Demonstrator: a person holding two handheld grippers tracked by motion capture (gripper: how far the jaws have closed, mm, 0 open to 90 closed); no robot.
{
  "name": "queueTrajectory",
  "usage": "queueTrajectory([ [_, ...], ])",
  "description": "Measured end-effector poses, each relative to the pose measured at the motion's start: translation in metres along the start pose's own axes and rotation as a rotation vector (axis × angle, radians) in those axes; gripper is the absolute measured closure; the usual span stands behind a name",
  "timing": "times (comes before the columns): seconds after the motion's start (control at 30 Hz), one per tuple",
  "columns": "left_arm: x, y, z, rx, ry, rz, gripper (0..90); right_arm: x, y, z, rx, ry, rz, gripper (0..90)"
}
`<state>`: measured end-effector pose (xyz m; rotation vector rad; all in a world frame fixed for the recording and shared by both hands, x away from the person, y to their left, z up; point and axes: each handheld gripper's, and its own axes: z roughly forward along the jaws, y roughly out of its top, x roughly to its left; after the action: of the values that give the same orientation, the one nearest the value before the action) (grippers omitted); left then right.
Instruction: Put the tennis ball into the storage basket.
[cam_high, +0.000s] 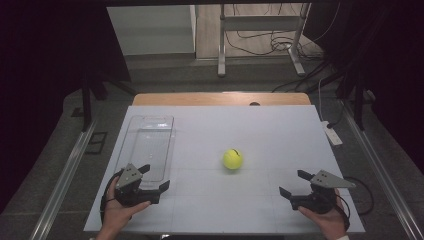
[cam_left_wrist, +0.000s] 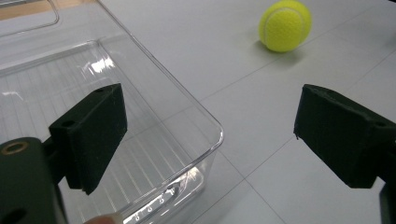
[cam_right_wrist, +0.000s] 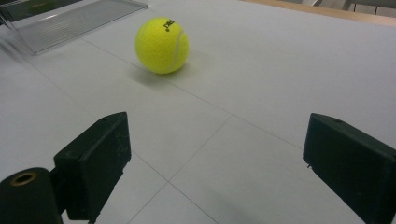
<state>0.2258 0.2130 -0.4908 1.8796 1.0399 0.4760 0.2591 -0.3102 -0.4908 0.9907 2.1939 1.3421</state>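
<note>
Tennis ball (cam_high: 232, 159) sits loose mid-surface, right of the clear bin (cam_high: 146, 145), between both grippers and apart from each. Right gripper (cam_high: 291, 183) and left gripper (cam_high: 155, 176) both hold their jaws spread, empty. Approach level, straddle the ball's widest part, close gently — it rolls. Black lettering on top is too small to read.

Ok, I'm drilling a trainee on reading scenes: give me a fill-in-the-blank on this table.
1. The tennis ball is coloured ____.
2. The clear plastic tray contains ____.
3. The left gripper and the right gripper both have their jaws ____.

Missing words: yellow; nothing; open
</note>
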Motion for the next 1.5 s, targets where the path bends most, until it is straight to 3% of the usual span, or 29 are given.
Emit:
queueTrajectory([
  [0.57,-0.004,0.017,-0.003,0.02,-0.035,-0.003,9.8,-0.001,0.0,0.002,0.002,0.007,0.001,7.9],
  [0.83,-0.008,0.029,0.004,0.044,-0.055,0.007,10.0,-0.002,0.0,0.003,-0.002,0.014,0.0,7.9],
  [1.5,-0.01,0.041,0.011,0.085,-0.094,0.023,10.5,-0.001,-0.001,0.006,0.01,0.021,-0.009,7.9],
])
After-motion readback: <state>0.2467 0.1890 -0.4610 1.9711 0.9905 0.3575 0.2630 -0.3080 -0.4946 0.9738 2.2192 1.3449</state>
